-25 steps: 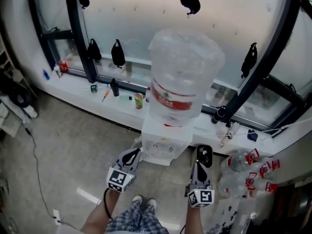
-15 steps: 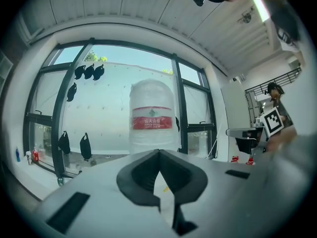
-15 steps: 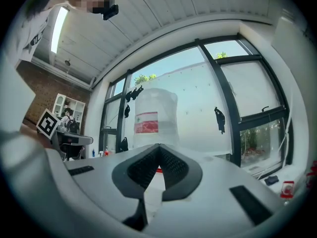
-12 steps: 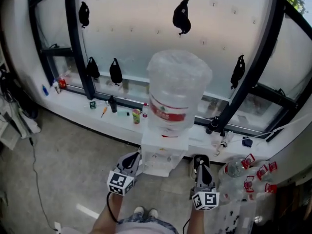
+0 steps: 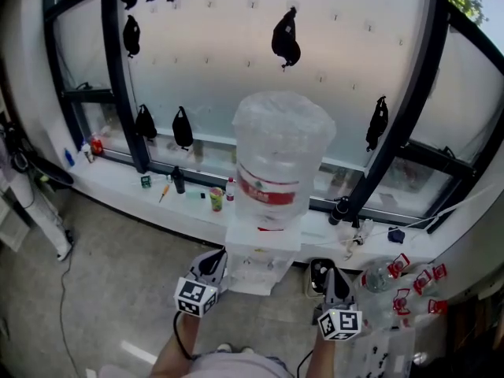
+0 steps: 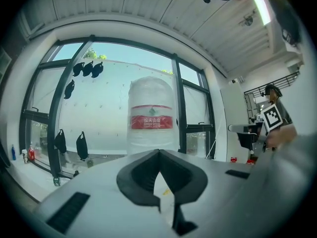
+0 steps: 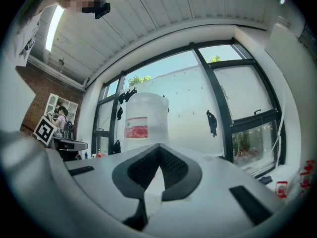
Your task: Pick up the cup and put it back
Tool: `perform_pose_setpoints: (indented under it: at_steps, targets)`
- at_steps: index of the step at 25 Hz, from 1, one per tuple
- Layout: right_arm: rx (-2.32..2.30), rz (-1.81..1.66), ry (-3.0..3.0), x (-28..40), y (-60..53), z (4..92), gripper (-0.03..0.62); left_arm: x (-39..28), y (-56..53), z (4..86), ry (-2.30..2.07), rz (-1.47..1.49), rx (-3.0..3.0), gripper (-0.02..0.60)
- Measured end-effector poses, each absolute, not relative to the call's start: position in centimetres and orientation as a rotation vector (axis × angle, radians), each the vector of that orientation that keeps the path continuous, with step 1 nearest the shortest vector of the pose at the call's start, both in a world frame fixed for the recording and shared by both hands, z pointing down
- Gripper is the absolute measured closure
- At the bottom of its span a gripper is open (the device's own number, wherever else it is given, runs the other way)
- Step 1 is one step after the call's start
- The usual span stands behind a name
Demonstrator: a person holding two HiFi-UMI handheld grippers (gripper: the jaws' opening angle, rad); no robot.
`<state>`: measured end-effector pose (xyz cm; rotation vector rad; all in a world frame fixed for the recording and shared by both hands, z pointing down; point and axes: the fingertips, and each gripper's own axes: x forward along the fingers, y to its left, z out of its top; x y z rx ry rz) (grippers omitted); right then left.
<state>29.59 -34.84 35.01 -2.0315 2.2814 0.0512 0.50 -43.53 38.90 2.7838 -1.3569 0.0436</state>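
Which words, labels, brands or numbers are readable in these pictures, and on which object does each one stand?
No text can be read with certainty.
Red label band on the large clear plastic water jug: white characters, too small to read.
Small clear bottles with red labels: print too blurred to read.
Black-and-white square markers on the two marker cubes: patterns only, no letters.

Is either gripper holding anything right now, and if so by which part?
Nothing is held. The left gripper and the right gripper are both shut, with nothing between their fingers.
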Motion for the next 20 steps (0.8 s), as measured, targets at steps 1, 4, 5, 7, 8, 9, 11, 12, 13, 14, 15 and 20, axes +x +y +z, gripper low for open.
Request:
perform_pose_setpoints:
  at_steps: [1,4,5,7,8,9,11,12,13,14,15,20]
  targets:
    - [-2.034,0.050,2.284,29.6,-34.9,35.0,0.580,0.6,-43.7,38.8,-1.357,0.046,2.787,0.557]
    - [-2.038,0.050,2.290,29.7,-35.0,35.0,0.580,0.7,-44.1,38.6,-1.358,0.046,2.792,0.557]
    - [-2.038,0.050,2.290,29.8,-35.1,35.0,0.580,0.8,-44.2,38.5,-1.359,0.048,2.793,0.557]
    - [-2.034,0.041,2.291,29.9,-35.2,35.0,0.580,0.9,-44.3,38.4,-1.359,0.051,2.792,0.557]
    - [-2.033,0.034,2.292,29.9,-35.2,35.1,0.580,0.9,-44.3,38.5,-1.357,0.052,2.790,0.557]
    - [-2.035,0.028,2.292,29.9,-35.2,35.2,0.580,0.9,-44.3,38.6,-1.355,0.053,2.788,0.557]
    - [-2.045,0.020,2.298,29.8,-35.1,35.5,0.580,1.0,-44.3,38.9,-1.349,0.060,2.783,0.557]
    - [-2.050,0.017,2.302,29.8,-35.0,35.6,0.580,1.0,-44.3,39.0,-1.346,0.063,2.782,0.557]
    - [-2.054,0.015,2.304,29.7,-35.1,35.7,0.580,1.0,-44.3,39.1,-1.345,0.062,2.780,0.557]
    - [-2.056,0.013,2.306,29.7,-35.1,35.9,0.579,1.0,-44.4,39.2,-1.344,0.060,2.778,0.557]
    - [-2.056,0.011,2.308,29.7,-35.1,36.0,0.579,1.0,-44.4,39.3,-1.344,0.060,2.775,0.557]
    - [-2.053,0.005,2.299,29.5,-34.9,36.1,0.580,1.0,-44.3,39.6,-1.342,0.066,2.770,0.557]
